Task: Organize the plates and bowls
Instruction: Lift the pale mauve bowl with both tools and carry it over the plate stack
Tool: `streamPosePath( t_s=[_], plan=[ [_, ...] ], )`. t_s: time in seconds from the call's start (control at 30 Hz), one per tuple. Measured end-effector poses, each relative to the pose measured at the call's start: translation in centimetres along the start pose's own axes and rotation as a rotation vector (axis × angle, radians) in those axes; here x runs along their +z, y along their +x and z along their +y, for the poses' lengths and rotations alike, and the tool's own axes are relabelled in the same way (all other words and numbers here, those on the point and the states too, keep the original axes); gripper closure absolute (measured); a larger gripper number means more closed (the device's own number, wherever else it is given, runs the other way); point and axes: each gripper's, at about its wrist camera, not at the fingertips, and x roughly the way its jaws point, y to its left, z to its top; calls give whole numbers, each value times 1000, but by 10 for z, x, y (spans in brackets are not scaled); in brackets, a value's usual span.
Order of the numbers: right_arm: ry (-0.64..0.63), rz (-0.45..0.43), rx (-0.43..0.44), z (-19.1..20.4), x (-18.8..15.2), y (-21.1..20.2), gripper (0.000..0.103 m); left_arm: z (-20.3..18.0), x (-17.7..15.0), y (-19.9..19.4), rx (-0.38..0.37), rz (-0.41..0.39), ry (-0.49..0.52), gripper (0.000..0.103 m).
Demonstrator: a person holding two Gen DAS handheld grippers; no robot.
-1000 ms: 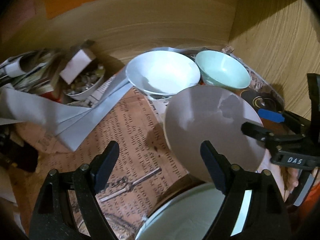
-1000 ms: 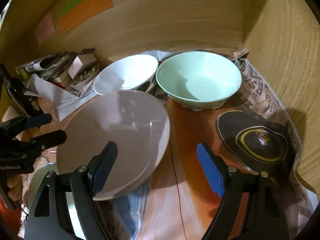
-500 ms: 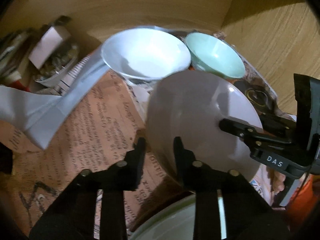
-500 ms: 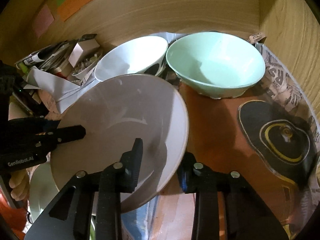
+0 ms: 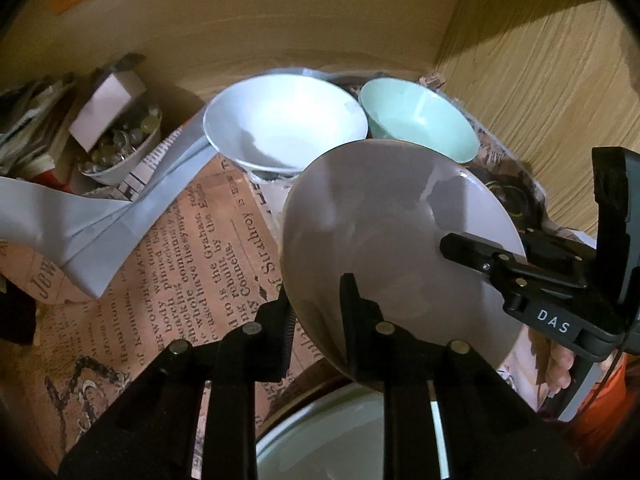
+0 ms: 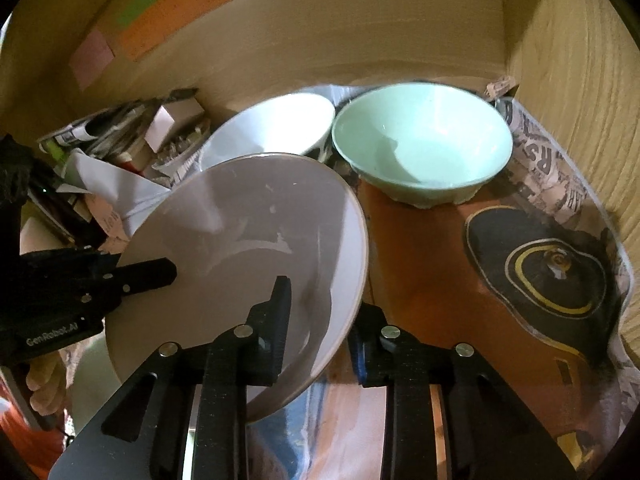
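Wood-walled cupboard shelf lined with printed newspaper (image 5: pixel 192 240), crockery gathered toward the back corner.

A wide, shallow grey ceramic plate (image 5: pixel 384 232) is held tilted above the shelf, just in front of a white bowl (image 5: pixel 284 128) and a mint-green bowl (image 6: pixel 420 144). The left tongs (image 5: pixel 316 300) and right tongs (image 6: pixel 320 312) are both closing narrow on opposite rim edges, the rim between their pads. It looks stiff, glazed, slippery and breakable; gripping the rim on two sides seems safest.
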Motion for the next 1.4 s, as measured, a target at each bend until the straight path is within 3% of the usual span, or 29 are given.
streamPosePath(
  t_s=[0.53, 1.4],
  plan=[
    [-77, -108, 30, 46, -6, -49, 79, 5, -25, -73, 9, -167, -34, 82],
    [-254, -102, 168, 159, -53, -59, 79, 54, -143, -168, 120, -292, -209, 82]
  ],
)
